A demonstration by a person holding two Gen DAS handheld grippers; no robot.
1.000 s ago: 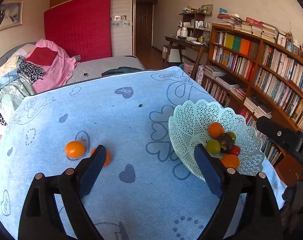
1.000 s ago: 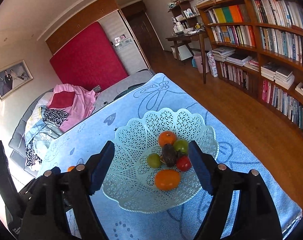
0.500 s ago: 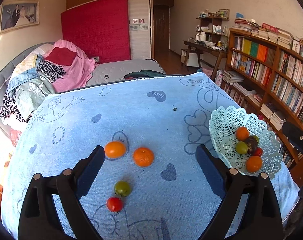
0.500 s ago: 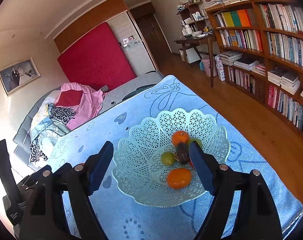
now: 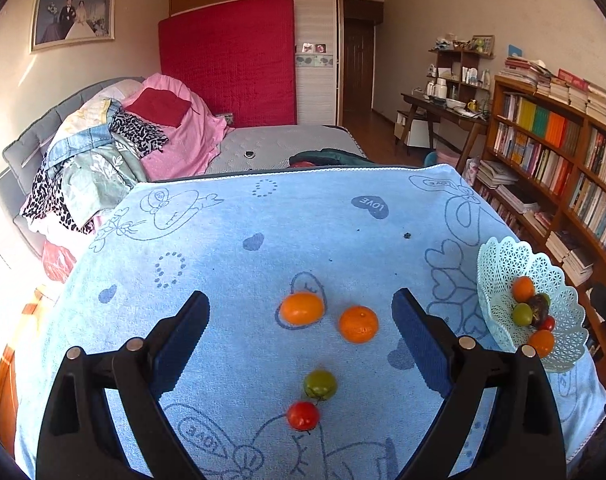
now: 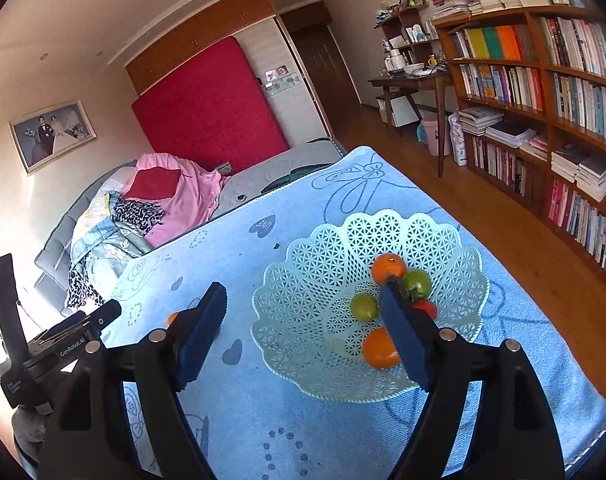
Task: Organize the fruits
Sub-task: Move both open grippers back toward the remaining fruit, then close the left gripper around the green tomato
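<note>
We hold left gripper [image 5: 299,336] empty, jaws wide apart, above light blue towel cloth [image 5: 231,248]: two round oranges [image 5: 302,308], small green tomato [image 5: 320,384], small red tomato [image 5: 302,415] loose, light, rollable, soft-skinned; grip across middle, gently; pale green lattice plastic basket [image 6: 323,280] right; right gripper [image 6: 303,320] empty, jaws apart

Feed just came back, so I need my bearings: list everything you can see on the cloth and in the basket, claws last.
oranges on cloth: 2, orange, side by side, mid-cloth
green tomato: 1, green, nearer than the oranges
red tomato: 1, red, nearest, beside the green one
basket: 1, pale mint lattice, right side of cloth
fruit in basket: 2 orange, 2 green, 1 red, 1 dark
cloth: 1, light blue, heart print
left claw: open, empty, around loose fruit
right claw: open, empty, at basket
</note>
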